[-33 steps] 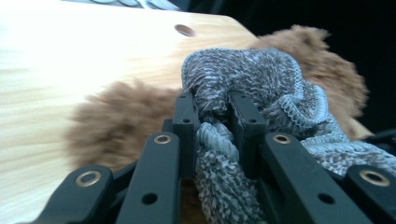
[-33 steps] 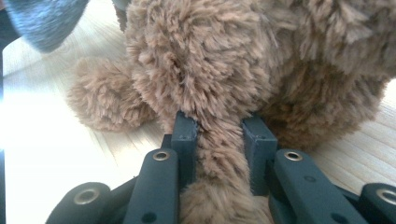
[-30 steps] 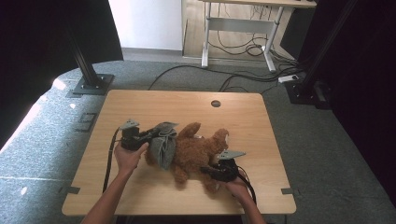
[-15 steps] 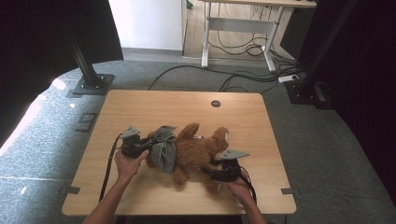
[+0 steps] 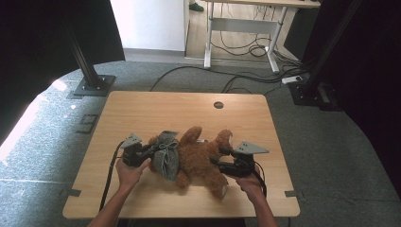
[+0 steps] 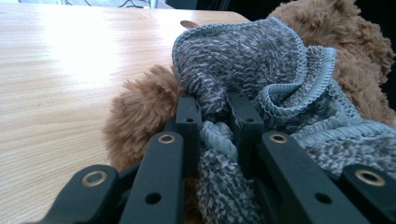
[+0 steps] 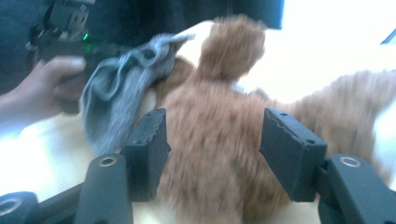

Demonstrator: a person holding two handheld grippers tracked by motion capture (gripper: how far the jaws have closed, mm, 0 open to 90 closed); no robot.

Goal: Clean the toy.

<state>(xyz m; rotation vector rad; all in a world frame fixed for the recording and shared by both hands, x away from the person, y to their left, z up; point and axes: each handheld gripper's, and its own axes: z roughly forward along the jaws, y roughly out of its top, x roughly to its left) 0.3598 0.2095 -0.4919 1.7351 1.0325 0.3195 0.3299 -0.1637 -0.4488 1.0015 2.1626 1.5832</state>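
A brown teddy bear (image 5: 201, 158) lies on the wooden table (image 5: 189, 113), near the front edge. A grey knitted cloth (image 5: 166, 155) is draped over its left end. My left gripper (image 5: 150, 152) is at the bear's left, and in the left gripper view it (image 6: 215, 116) is shut on a fold of the cloth (image 6: 261, 70), with brown fur (image 6: 140, 107) just beside it. My right gripper (image 5: 216, 157) is at the bear's right side. In the right gripper view it (image 7: 210, 135) stands open with the bear's body (image 7: 215, 98) between its jaws; this view is blurred.
A round cable hole (image 5: 218, 104) sits in the table's far side. Bare wood stretches behind and to the left of the bear. Black stand bases (image 5: 92, 85) and cables (image 5: 246, 80) lie on the floor beyond, with a desk frame (image 5: 241, 28) farther back.
My left gripper has pulled the cloth a little toward the person's side. The right gripper has edged in against the bear's body.
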